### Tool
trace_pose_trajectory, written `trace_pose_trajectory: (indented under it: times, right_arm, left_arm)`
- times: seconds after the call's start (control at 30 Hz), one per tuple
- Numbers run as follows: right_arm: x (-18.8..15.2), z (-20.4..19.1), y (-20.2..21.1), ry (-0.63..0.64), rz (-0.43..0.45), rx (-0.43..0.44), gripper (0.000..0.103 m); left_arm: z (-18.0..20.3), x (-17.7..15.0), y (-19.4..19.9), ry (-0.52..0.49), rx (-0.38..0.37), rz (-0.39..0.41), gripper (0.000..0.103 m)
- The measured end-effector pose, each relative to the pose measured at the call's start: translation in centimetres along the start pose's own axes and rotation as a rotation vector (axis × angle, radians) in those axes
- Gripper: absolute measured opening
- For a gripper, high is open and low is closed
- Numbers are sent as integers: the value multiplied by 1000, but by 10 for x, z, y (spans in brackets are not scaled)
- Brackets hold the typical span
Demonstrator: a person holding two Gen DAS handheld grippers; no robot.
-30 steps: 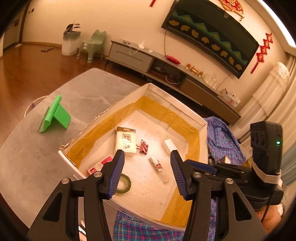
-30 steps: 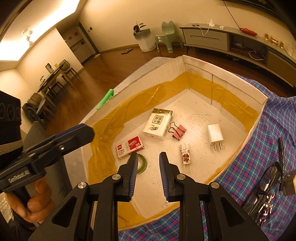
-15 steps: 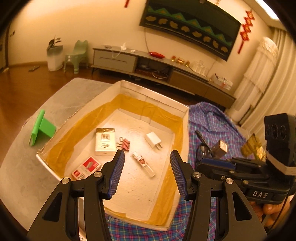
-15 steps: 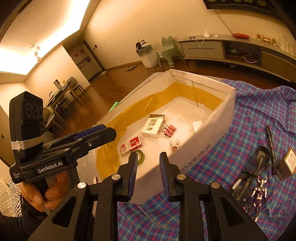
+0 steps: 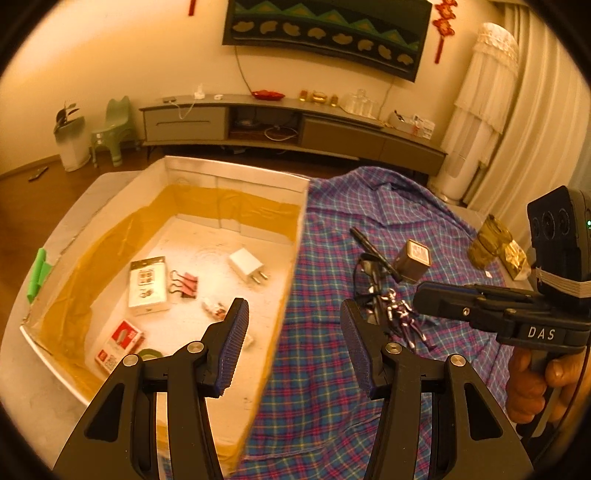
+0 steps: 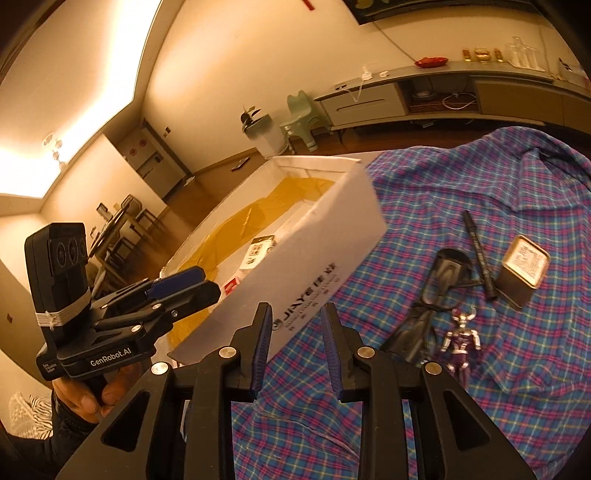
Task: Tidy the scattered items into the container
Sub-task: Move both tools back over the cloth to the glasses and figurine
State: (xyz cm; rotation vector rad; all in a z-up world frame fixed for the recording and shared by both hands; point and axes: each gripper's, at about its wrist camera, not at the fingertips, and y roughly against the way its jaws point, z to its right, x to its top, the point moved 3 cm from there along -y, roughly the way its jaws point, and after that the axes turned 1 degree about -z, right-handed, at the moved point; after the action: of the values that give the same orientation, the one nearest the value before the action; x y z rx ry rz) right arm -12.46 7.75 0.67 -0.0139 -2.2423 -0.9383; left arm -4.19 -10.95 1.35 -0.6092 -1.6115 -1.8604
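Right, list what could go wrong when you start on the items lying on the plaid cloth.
1. The silver figurine, glasses and black pen lie touching or overlapping, so a grab may drag a neighbour along.
2. The plaid cloth is loose and wrinkled; fingers may pinch fabric and shift everything.
3. The white box has a tall near wall; a low carry could knock it.

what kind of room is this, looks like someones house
Most likely a home living room. A long low media console runs along the wall beneath a dark wall-mounted screen, with red festive hangings beside it. A dining table with chairs shows farther back in the right wrist view.
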Motion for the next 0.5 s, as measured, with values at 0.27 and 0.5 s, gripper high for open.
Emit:
trace_pose_trajectory:
  times: [0.27,0.5]
  right_arm:
    - [-17,54,9,-14,-9,-179,32]
    - [-39,77,-24,84,-139,-324,37]
  left_arm:
    - [38,-3,-33,-54,-16,-62,54]
    - [57,3,-66,-46,-7,-112,54]
